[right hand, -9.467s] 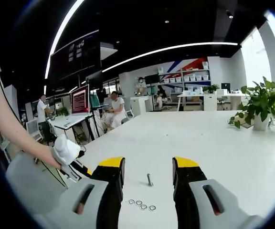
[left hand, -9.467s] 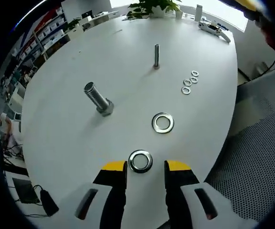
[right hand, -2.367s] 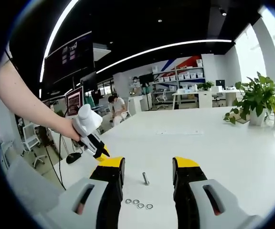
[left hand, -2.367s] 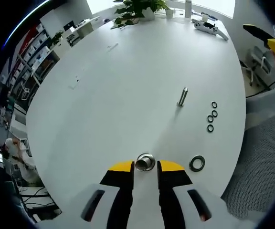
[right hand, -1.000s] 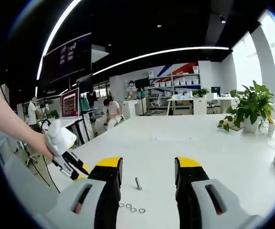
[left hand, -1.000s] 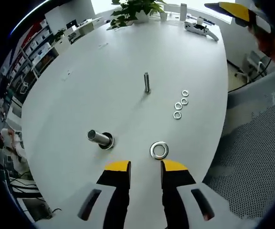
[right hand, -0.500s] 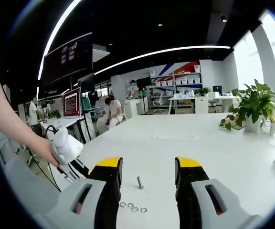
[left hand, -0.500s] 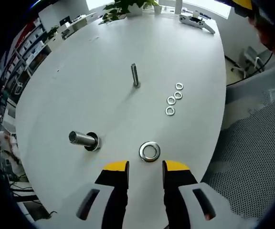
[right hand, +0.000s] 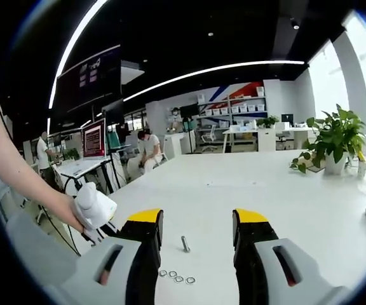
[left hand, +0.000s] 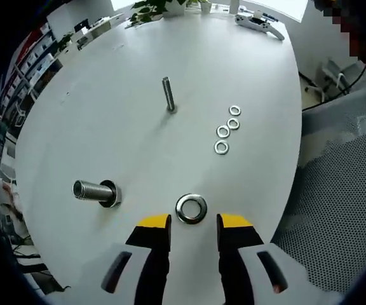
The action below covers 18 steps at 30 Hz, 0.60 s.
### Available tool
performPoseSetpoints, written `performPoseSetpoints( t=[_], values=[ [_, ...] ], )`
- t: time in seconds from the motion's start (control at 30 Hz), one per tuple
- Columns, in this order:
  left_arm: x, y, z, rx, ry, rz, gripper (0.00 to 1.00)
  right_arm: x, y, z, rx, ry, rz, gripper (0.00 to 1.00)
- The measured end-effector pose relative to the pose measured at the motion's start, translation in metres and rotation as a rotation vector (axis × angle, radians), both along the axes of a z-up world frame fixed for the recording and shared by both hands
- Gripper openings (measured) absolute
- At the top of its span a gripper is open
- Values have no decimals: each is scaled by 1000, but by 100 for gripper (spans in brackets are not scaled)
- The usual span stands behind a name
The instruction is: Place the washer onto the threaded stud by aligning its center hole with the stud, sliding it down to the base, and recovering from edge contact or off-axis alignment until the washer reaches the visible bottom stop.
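- A white table [left hand: 138,76] seen from above in the left gripper view; the landmark is a thick threaded stud [left hand: 94,191] near its lower left.
- One washer [left hand: 112,194] already sits at the stud's base, seemingly at the bottom stop.
- A second large washer [left hand: 191,208] lies flat on the table to the right of the stud, well apart from it, not yet picked up.
- The left gripper [left hand: 192,223] hangs just below that washer, its yellow-tipped jaws parted about a washer's width and holding nothing.
- Judged from this, one placement looks done; lifting, aligning and sliding the second washer is left.
- Farther from the stud, up and right, stand a thin bolt [left hand: 168,94] and a row of four small washers [left hand: 227,129].
- No containers are in sight.
- In the right gripper view, the right gripper [right hand: 192,232] is held above the table, jaws wide apart and empty, with the person's hand [right hand: 68,213] holding the left gripper at the left.
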State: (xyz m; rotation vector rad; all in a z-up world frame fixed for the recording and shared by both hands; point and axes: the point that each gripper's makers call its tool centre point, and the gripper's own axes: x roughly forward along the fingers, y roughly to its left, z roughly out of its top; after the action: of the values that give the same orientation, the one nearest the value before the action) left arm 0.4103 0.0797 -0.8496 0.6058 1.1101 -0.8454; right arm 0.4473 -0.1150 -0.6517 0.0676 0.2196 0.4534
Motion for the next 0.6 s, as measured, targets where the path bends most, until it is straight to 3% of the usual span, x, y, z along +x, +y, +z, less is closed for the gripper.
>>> performPoseSetpoints(
  t=[0.17, 0.33, 0.6],
  values=[
    [-7, -2, -5, -10, 11, 6, 27, 1, 1, 5, 3, -20, -2, 46],
    [-13, -7, -3, -14, 16, 35, 28, -2, -13, 16, 13, -54, -43, 46],
    [-31, -3, -17, 32, 53, 32, 30, 1, -22, 15, 18, -50, -79, 47]
  ],
)
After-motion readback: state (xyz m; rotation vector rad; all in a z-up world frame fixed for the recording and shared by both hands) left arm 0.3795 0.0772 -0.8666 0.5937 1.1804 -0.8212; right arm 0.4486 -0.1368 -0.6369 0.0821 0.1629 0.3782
